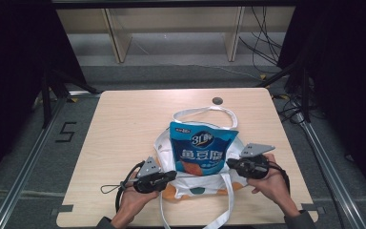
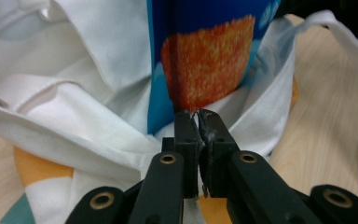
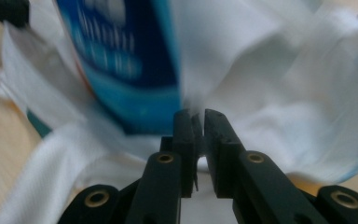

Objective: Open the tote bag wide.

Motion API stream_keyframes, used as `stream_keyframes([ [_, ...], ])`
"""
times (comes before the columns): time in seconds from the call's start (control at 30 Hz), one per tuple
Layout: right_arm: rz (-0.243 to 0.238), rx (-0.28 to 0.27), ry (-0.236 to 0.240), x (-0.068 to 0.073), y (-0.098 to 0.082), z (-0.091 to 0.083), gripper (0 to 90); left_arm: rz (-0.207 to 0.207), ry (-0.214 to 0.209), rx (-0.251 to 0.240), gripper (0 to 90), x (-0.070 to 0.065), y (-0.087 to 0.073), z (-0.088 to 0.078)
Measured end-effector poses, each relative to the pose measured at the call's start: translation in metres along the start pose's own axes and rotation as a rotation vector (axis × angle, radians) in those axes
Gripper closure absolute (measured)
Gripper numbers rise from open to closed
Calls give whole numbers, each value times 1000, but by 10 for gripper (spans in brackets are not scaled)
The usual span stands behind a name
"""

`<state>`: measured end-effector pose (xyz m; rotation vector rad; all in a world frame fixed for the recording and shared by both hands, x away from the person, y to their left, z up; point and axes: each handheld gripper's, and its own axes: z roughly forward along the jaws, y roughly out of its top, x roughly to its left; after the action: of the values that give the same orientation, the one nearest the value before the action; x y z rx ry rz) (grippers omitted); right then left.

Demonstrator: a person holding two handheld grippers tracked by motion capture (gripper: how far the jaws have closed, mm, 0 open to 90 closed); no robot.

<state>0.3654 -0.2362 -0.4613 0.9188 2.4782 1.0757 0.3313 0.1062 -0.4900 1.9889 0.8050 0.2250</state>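
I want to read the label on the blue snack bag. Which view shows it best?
The high view: the whole blue snack bag shows there, printed front up, lying on the white tote bag. The left gripper view gives only its orange picture and blue edge; the right gripper view a blurred blue corner.
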Motion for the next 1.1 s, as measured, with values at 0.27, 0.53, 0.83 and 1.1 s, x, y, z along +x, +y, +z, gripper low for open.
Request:
stream_keyframes([
  [0.27, 17, 102, -23, 6, -17, 20, 868, 23, 33, 35, 867, -3, -6, 21],
  [0.53, 3, 19, -55, 5, -10, 5, 847, -20, 39, -42, 853, 3, 5, 0],
  [0.83, 84, 29, -39, 5, -29, 3, 846, -119, 15, -21, 851, 29, -7, -5],
  [1.1, -1, 114, -82, 6, -24, 26, 900, -71, 43, 36, 872, 24, -9, 18],
])
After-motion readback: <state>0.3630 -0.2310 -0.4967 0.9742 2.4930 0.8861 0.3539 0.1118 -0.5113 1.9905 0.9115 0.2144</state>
